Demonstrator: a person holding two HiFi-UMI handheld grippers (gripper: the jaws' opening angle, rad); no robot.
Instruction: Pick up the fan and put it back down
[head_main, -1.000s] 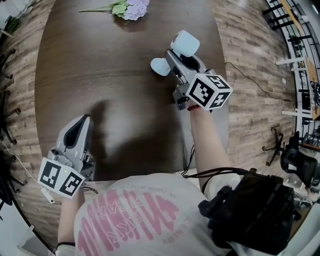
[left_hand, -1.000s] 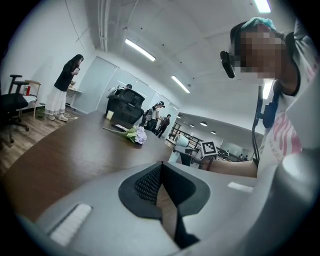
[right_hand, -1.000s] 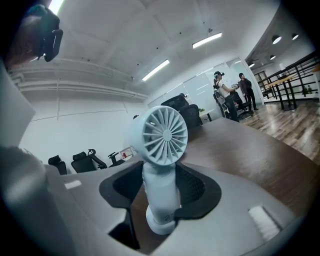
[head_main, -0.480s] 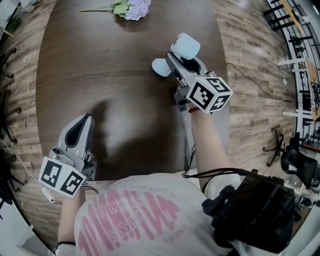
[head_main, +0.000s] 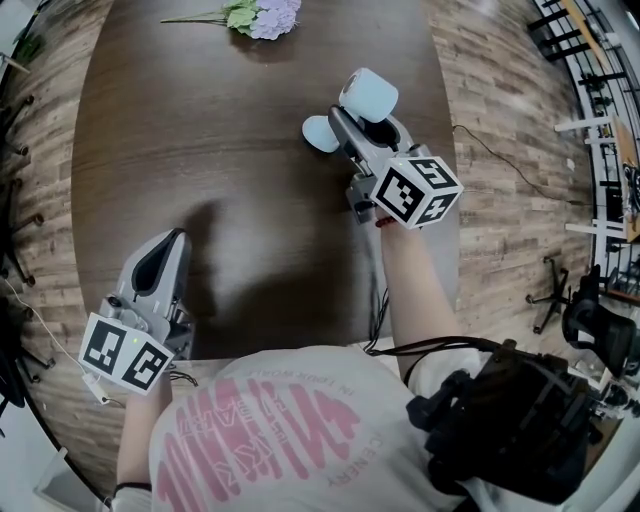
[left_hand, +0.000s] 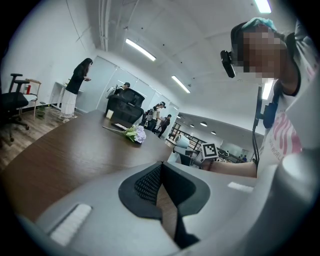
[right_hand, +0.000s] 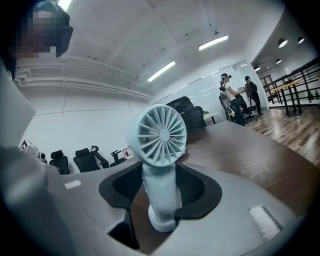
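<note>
The right tongs (head_main: 352, 118) clamp the handle of the pale fan (right_hand: 159, 134), which stands upright between them. The left tongs (head_main: 173, 238) are pressed together over the brown surface (head_main: 230, 140).

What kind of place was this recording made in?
Probably an open-plan office or a lab. A long dark table stands on a wood floor, office chairs stand in a row, and strip lights run along the ceiling.

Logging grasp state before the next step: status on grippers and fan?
Right hand-held gripper shut on upright pale blue plastic fan. Left hand-held gripper shut, empty. Purple flower sprig lies well clear.
</note>
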